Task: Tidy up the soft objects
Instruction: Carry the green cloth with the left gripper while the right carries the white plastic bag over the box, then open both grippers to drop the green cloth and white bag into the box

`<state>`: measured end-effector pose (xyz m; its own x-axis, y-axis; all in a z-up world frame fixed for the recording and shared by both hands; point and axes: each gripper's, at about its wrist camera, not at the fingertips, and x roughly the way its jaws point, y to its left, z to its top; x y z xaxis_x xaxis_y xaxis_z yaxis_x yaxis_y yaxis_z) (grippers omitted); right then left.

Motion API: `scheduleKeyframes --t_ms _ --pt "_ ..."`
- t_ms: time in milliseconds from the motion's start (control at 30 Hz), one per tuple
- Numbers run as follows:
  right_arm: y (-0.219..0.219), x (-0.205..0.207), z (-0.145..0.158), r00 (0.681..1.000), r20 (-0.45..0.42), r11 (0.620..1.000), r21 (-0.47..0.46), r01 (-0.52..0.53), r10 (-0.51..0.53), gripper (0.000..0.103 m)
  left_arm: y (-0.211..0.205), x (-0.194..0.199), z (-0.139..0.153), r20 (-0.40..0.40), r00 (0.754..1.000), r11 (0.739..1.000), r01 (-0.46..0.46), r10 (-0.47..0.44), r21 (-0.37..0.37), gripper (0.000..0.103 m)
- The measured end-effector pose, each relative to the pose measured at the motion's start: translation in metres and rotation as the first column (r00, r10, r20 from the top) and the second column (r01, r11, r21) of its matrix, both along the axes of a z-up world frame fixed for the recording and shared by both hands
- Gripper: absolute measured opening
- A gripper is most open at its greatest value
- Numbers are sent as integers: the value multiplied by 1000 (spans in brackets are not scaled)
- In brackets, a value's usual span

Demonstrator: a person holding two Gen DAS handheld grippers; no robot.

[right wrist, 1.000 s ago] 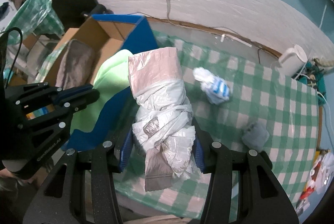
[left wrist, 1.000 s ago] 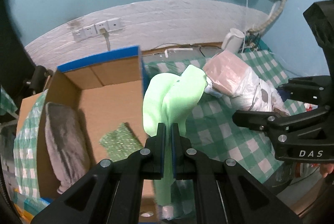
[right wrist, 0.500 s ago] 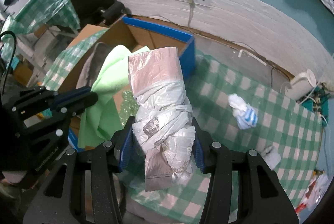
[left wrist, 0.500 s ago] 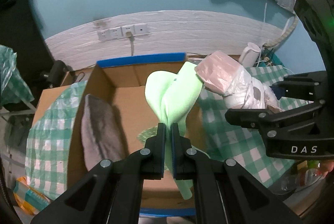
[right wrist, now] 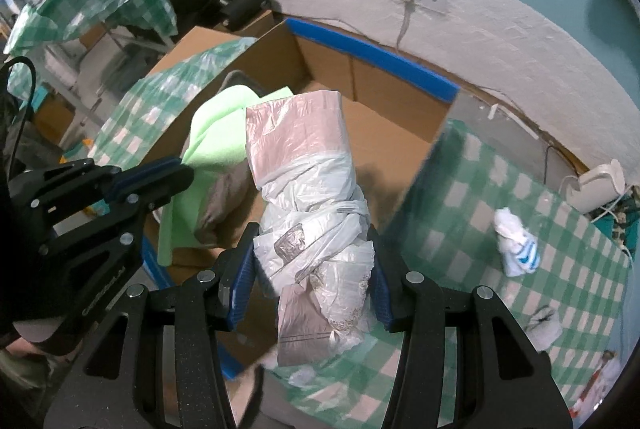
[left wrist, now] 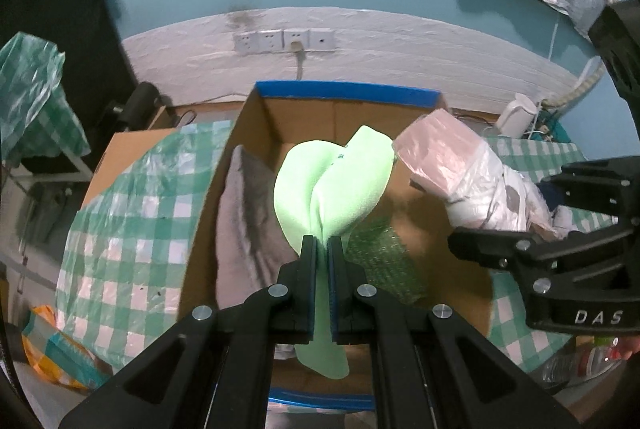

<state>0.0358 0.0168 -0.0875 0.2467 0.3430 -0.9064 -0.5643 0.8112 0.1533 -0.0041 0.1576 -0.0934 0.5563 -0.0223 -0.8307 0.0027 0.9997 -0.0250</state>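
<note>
Tongs of the left hand (left wrist: 322,249) are pinched tight on a pale green fleece cloth (left wrist: 334,185), which fans out above the fingertips and hangs in a tail below them. It is held over the open brown cardboard box with blue-taped rim (left wrist: 344,95). Inside the box, a grey plush towel (left wrist: 244,229) leans against the left wall and a green glittery mesh piece (left wrist: 380,265) lies on the floor just right of the tongs.

Right-hand tongs (right wrist: 312,261) clamp a bundle wrapped in pink and white plastic bags (right wrist: 308,181), knotted at the middle, standing upright between the 2 blue-padded fingers (right wrist: 240,281). The bundle sits at the box's near right corner, beside the green cloth.

To the right, the tabletop with green-and-white checked plastic cover (right wrist: 500,189) carries a small white-and-blue crumpled cloth (right wrist: 516,249) and a pale grey wad (right wrist: 544,321), well apart from the box. A white kettle (right wrist: 600,185) stands at the far edge.
</note>
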Motion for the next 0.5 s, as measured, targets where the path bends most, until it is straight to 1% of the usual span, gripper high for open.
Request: scheduleKeyframes --t_ms 100,133,200,233,267,300,333,367,500 --pt "10 2 -8 1000 -26 1000 3 -7 7 50 6 1 -5 -16 1000 1000 -22 22 -2 5" --pt "13 2 -10 999 -34 1000 5 -8 8 50 8 2 -7 -26 999 999 -32 32 -2 7" --pt "19 4 -16 998 -55 1000 6 -12 12 52 12 3 -11 -47 998 999 -49 49 -5 13" --pt "21 4 -18 998 -60 1000 8 -11 12 52 14 4 -12 -53 997 998 -58 58 -6 21" --pt "22 5 -20 998 -62 1000 8 -9 10 53 15 4 -13 -57 996 998 -68 68 -6 31" --pt "23 5 -21 998 -57 1000 7 -3 3 56 17 4 -13 -54 996 997 -76 75 -6 37" --pt "23 5 -21 999 -52 1000 5 0 0 59 18 4 -13 -50 995 997 -82 82 -1 45" --pt "23 6 -22 999 -47 1000 -3 5 -5 63 18 3 -12 -38 995 996 -87 87 5 48" --pt "19 6 -21 999 -34 1000 -5 18 -18 64 17 3 -7 -23 996 997 -81 81 10 52"
